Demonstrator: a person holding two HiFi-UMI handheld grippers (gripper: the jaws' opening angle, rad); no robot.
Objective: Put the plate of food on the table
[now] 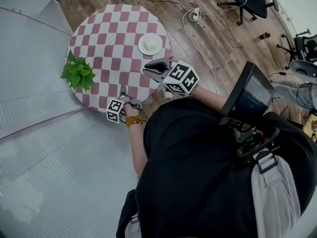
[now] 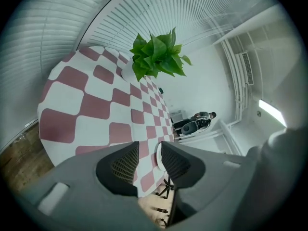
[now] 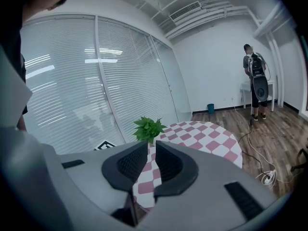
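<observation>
A white plate of pale food (image 1: 149, 44) rests on the round table with the pink-and-white checked cloth (image 1: 111, 38), toward its far right side. My right gripper (image 1: 146, 69) hovers over the table's near right edge, short of the plate, with its jaws nearly together and nothing in them. My left gripper (image 1: 123, 94) is low at the near rim, jaws slightly apart and empty. In the left gripper view a sliver of the plate (image 2: 157, 154) shows between the jaws. The right gripper view looks across the table (image 3: 211, 134) and does not show the plate.
A leafy green potted plant (image 1: 78, 73) (image 2: 156, 54) (image 3: 148, 128) stands at the table's left edge. Window blinds run along the left. Cables and a power strip (image 1: 195, 15) lie on the wood floor, with office chairs (image 1: 250, 1) beyond. A person (image 3: 253, 78) stands far off.
</observation>
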